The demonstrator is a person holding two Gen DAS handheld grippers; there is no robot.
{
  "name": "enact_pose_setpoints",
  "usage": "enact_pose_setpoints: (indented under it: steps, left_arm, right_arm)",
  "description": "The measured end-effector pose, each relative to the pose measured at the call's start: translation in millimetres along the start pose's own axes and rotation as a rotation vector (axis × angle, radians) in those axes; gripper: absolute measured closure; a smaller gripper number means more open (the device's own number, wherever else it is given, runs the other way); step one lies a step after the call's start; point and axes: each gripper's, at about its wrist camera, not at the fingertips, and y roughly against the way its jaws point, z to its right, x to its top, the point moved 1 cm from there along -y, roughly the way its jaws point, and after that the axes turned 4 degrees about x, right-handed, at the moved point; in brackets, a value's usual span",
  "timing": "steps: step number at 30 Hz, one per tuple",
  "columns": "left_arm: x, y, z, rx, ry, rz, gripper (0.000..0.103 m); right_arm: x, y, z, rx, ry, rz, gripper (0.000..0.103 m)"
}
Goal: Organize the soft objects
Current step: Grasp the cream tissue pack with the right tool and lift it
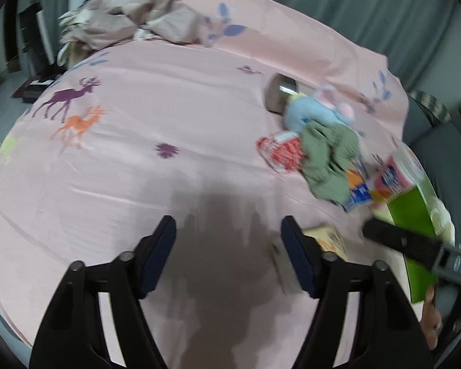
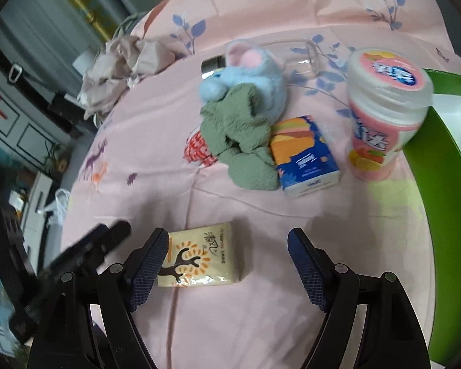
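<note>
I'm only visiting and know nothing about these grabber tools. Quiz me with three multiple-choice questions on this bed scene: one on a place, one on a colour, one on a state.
1. Where does the green cloth lie?
A. draped against the blue plush toy
B. inside the green box
C. on the floor

2. What colour is the bedsheet?
A. white
B. pink
C. grey

3. How is the right gripper?
A. shut on the cloth
B. open, empty
C. shut on the jar

Answers: 1 A, the cloth overlaps the toy; 2 B, pink with printed deer; 3 B, fingers spread near the yellow tissue pack.
</note>
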Motion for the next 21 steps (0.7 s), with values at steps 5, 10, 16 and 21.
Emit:
enact_pose_setpoints:
  steps: [5,10,16,21]
  left_arm:
    - [-11.6,-4.6,24.4,-0.137,-0.059,-0.074,0.049]
    - [-21.3,-14.4,37.7,-0.216,-0.057,-0.157,0.055]
    - [-27.0,-26.9,47.0,-0.230,-0.074,-0.206,0.062]
    - [-26.1,-32.6,47.9,-0.247,-0.069,-0.216,0.064]
  right_arm:
    - [-0.4,2.4,1.8,0.038,-0.012,0.001,0.023]
    - [-3.9,-7.2,-0.2,0.078,-0.005,-0.036,0.023]
    - [-11.6,-35.3,-3.0,0.079,-0.007,-0.127,0.033]
    - [-14.1,-50.7,-6.3,0.058,0.015,-0.136,0.045]
